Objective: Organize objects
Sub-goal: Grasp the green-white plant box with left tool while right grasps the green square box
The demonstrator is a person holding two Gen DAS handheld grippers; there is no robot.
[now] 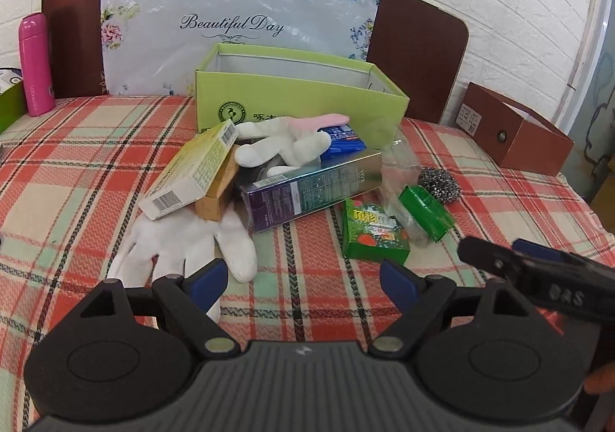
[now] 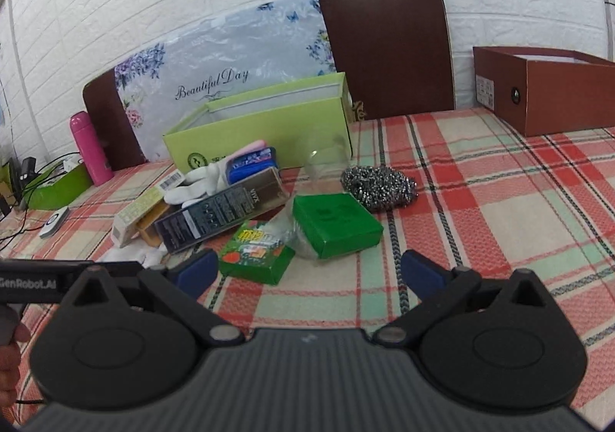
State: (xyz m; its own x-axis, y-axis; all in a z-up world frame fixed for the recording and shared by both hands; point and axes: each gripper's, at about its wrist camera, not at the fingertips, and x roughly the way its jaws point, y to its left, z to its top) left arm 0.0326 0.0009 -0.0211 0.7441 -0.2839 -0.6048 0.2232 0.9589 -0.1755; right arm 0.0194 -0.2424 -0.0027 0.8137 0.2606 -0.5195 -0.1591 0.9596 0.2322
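Observation:
A heap of small items lies in front of an open lime-green box on the plaid tablecloth. In it are a long metallic box, a pale yellow-white carton, white gloves, a blue pack, a green printed box, a plain green box and a steel scourer. My left gripper is open, just short of the lower glove. My right gripper is open, near the green printed box.
A brown open box stands at the right. A pink bottle stands at the far left beside a green tray. A floral board and dark chair backs lean at the wall.

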